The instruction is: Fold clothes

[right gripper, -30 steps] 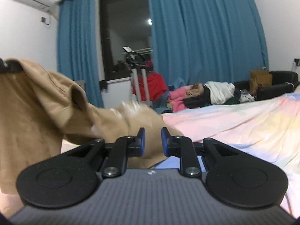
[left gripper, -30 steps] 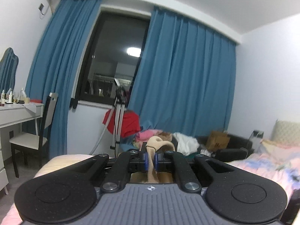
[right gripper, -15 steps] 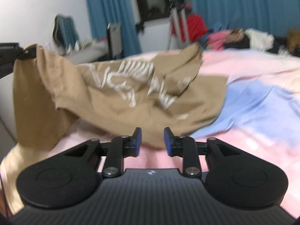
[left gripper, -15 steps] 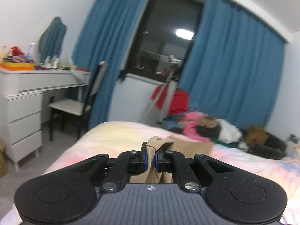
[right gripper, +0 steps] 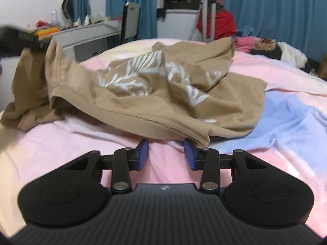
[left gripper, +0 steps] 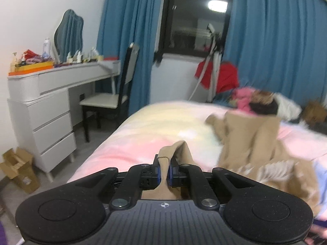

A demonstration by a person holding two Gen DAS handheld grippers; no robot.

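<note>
The bed (right gripper: 286, 77), under a pink, yellow and blue cover, fills both views. On it lies the tan shirt (right gripper: 163, 94), rumpled, its white print up. The left gripper (left gripper: 163, 168) pinches a fold of the shirt just above the bed's near edge. The right gripper (right gripper: 166, 153) is opening, empty between its pads; the shirt's hem seems to brush one pad.

White dresser (left gripper: 51, 110), chair (left gripper: 114, 100), blue curtains (left gripper: 276, 47), pastel bedsheet (right gripper: 286, 110)
</note>
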